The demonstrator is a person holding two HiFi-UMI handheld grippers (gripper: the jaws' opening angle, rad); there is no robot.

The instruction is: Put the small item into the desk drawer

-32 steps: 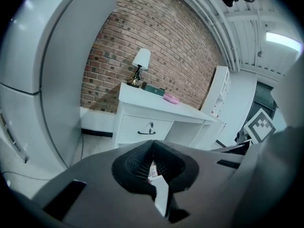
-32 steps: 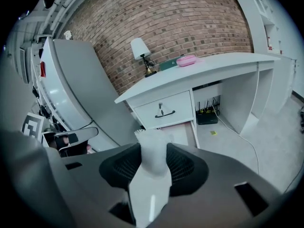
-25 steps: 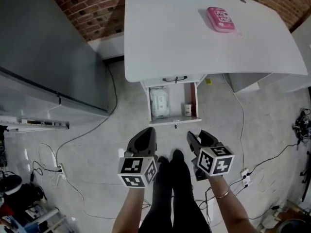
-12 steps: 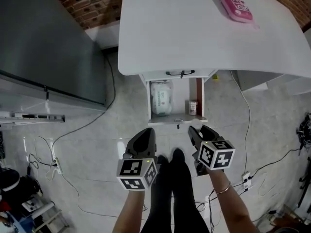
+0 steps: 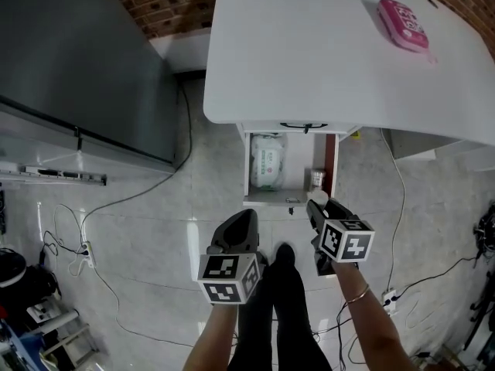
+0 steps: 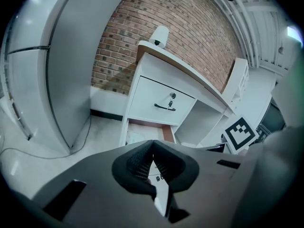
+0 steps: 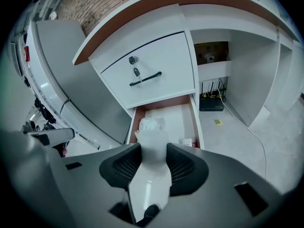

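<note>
Grey cabinet (image 5: 85, 60) fills the left of the scene, with a brick wall (image 5: 166, 6) behind it and cables (image 5: 131, 207) trailing over the pale floor beside it. To its right stands a white desk (image 5: 309, 52), and a pink case (image 5: 403, 14) lies on the far right of its top. Under the desk on the right, a black box (image 7: 211, 102) sits against the back with leads plugged into it.

The desk top overhangs 2 drawers. The upper drawer (image 7: 152, 70) is shut, with a black handle (image 7: 145, 79) and a key (image 7: 136, 71) hanging in its lock. The lower drawer (image 5: 271, 199) is pulled out towards the person, and its near rim lies just beyond the tips of both grippers. It holds 2 things: a white packet of wipes (image 5: 267, 161) on the left and a small jar (image 5: 317, 178) near the right wall.

The right gripper (image 5: 313, 205) points down at the open drawer, its jaws closed on a small white item (image 7: 151, 175) that sticks out past the tips, just short of the drawer's near rim. The left gripper (image 5: 246, 221) hangs near it on the left with its jaw tips together and nothing between them. The person's dark legs (image 5: 282, 300) show between the 2 grippers.
</note>
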